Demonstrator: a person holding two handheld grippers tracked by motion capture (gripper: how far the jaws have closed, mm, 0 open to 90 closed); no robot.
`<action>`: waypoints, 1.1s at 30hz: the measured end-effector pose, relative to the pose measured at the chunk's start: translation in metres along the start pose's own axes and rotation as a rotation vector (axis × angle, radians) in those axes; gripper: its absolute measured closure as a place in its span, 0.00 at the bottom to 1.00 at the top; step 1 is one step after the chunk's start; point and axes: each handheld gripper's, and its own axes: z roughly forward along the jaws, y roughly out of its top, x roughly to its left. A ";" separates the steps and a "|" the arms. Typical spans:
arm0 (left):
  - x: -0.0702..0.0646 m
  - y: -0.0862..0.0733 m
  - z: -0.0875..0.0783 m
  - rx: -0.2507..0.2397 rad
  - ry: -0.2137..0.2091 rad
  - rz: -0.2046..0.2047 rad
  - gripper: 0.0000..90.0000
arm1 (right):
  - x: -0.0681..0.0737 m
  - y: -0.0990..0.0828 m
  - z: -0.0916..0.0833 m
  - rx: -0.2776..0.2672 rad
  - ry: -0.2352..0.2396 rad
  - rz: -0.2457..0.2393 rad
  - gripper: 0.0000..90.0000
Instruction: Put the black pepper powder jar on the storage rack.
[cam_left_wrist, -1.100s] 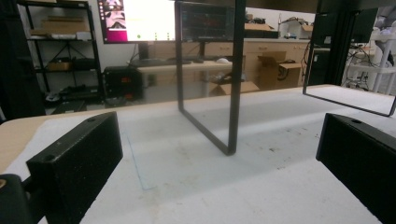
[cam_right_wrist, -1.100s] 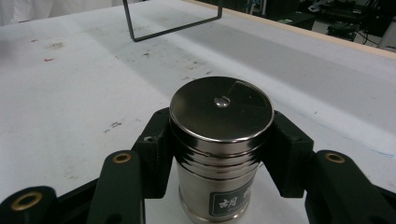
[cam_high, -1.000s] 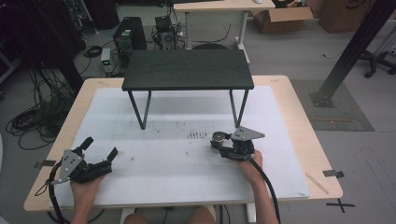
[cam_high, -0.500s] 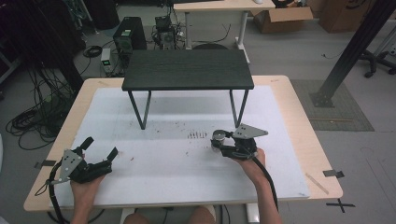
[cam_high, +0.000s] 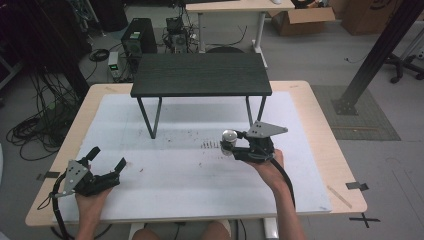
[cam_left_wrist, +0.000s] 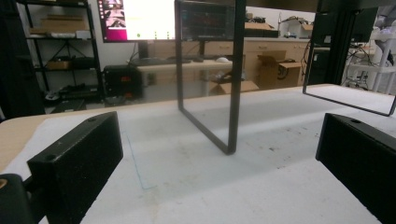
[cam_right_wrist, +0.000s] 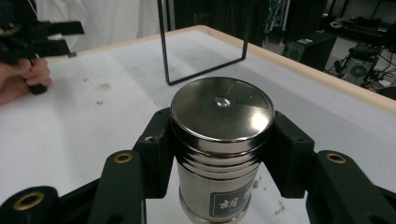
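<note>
A small metal canister (cam_right_wrist: 222, 135) with a shiny round lid stands upright between the jaws of my right gripper (cam_high: 234, 146), which is shut on it; the black pads press both its sides. In the high view the canister (cam_high: 229, 137) is right of the table's middle, in front of the shelf's right legs. My left gripper (cam_high: 107, 160) rests near the table's front left corner, jaws wide apart with nothing between them; its fingers (cam_left_wrist: 79, 156) frame bare white mat.
A low black shelf (cam_high: 201, 75) on thin metal legs stands at the back middle of the white mat (cam_high: 185, 195). One leg frame (cam_left_wrist: 232, 84) rises ahead of the left gripper. Small dark specks (cam_high: 210, 145) lie beside the canister.
The right gripper with the canister has shifted slightly away from the person and tilted a little. The left gripper has stayed where it was.
</note>
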 end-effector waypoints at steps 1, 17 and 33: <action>0.000 0.000 0.000 -0.001 0.000 -0.002 0.01 | 0.000 0.003 0.000 0.002 0.000 0.002 0.55; 0.000 0.000 0.000 -0.001 0.001 -0.001 0.01 | 0.007 0.081 -0.008 0.001 0.045 -0.025 0.55; 0.000 0.000 0.000 0.001 0.001 -0.002 0.01 | -0.001 0.152 -0.003 0.001 0.072 -0.030 0.55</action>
